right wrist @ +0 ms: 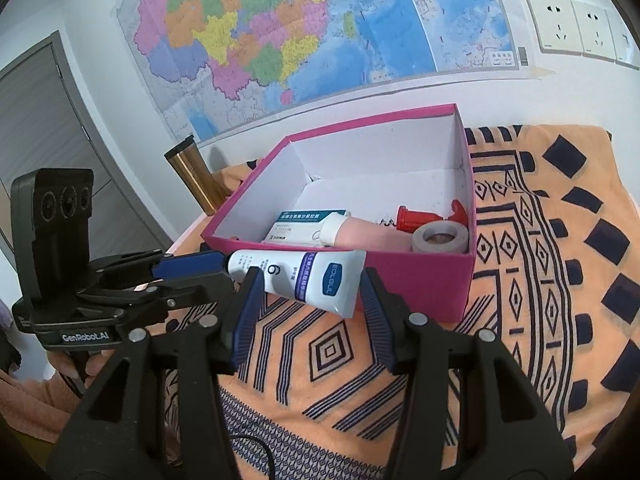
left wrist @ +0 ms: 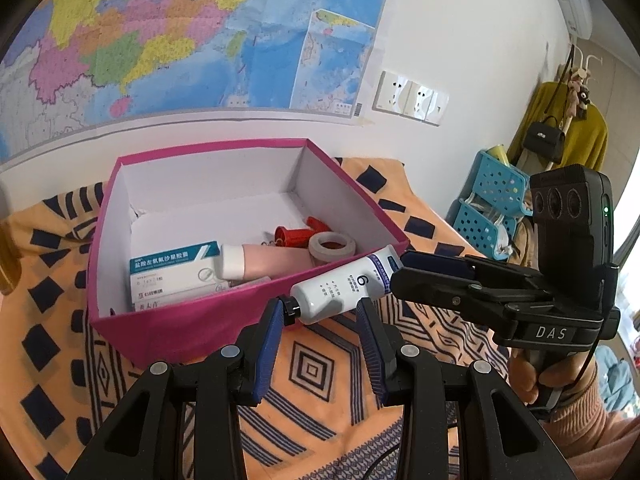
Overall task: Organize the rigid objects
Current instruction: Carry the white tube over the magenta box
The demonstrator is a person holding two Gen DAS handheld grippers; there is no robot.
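- Wall behind the work surface is covered by a large coloured map; its small print cannot be read. White wall sockets are mounted beside it.
- An orange cloth with dark geometric patterns is spread over the surface, and an open pink box with a white interior is set on it.
- A white tube with a black cap is held in the air just in front of the box's near wall, above the cloth. A large "6" is printed on it, and a blue panel near its flat end reads roughly "EOLGUL"; the smaller lines are illegible.
- The cap end is pinched by the left gripper, its blue pads drawn in narrowly.
- The flat end is pinched by the right gripper, its pads set wider across the tail.
- "DAS" is read on the right gripper's body in the left wrist view; "GenRobot.AI" is read on the left gripper's body in the right wrist view.
- Inside the box are seen a teal-and-white medicine carton printed with Chinese characters, a pink tube with a white cap, a roll of tape and a red plastic piece.
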